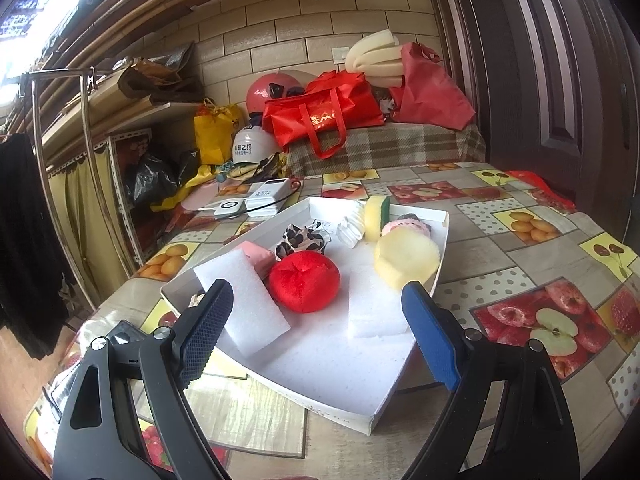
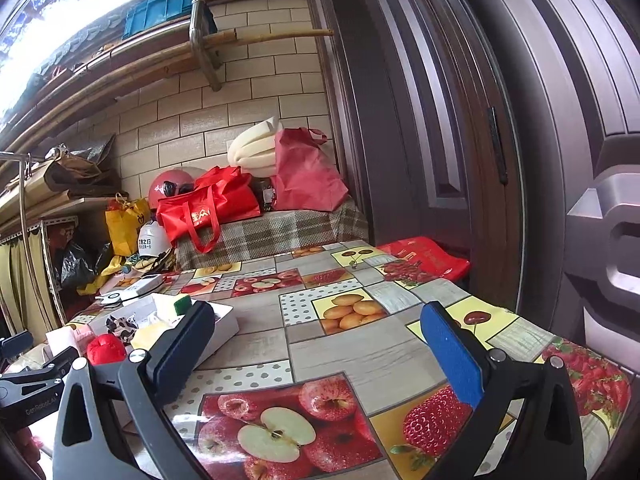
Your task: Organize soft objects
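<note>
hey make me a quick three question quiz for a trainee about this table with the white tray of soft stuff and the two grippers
1. True or false: the red plush ball lies inside the white tray.
2. Which item stands on edge near the tray's far end? A) yellow sponge with green scouring side B) white foam block C) round yellow sponge
3. Fill in: the right gripper hangs over bare ______, holding nothing.

Key
1. True; it sits between two white foam blocks.
2. A
3. Tablecloth; the left gripper is also open, aimed at the tray.
</note>
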Demonstrator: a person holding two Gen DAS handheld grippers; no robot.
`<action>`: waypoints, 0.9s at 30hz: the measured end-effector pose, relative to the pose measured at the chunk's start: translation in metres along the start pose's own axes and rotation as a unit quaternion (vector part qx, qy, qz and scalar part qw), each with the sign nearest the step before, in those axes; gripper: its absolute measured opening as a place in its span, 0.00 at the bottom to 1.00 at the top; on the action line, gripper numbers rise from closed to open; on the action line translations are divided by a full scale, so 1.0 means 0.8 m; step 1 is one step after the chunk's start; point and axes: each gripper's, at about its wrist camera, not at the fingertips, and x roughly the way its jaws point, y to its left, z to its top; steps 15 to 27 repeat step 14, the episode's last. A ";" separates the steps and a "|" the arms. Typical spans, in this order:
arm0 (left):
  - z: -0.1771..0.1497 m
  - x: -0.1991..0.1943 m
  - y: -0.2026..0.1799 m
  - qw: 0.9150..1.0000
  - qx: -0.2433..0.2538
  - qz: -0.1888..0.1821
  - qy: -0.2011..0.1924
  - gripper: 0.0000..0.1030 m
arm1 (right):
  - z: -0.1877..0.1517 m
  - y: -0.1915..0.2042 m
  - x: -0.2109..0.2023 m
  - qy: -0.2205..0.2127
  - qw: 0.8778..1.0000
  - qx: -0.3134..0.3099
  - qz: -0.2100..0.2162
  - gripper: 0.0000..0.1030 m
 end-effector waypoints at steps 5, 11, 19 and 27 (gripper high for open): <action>0.000 0.003 0.003 1.000 -0.006 -0.002 0.006 0.85 | 0.001 0.003 0.001 0.002 1.000 -0.013 -0.002 1.00; 0.000 0.006 0.006 1.000 -0.009 -0.008 0.011 0.85 | 0.000 0.004 0.003 0.004 1.000 -0.015 -0.002 1.00; -0.001 0.006 0.007 1.000 -0.009 -0.011 0.013 0.85 | 0.001 0.004 0.003 0.005 1.000 -0.014 -0.002 1.00; -0.001 0.006 0.007 1.000 -0.009 -0.011 0.013 0.85 | 0.001 0.004 0.003 0.005 1.000 -0.014 -0.002 1.00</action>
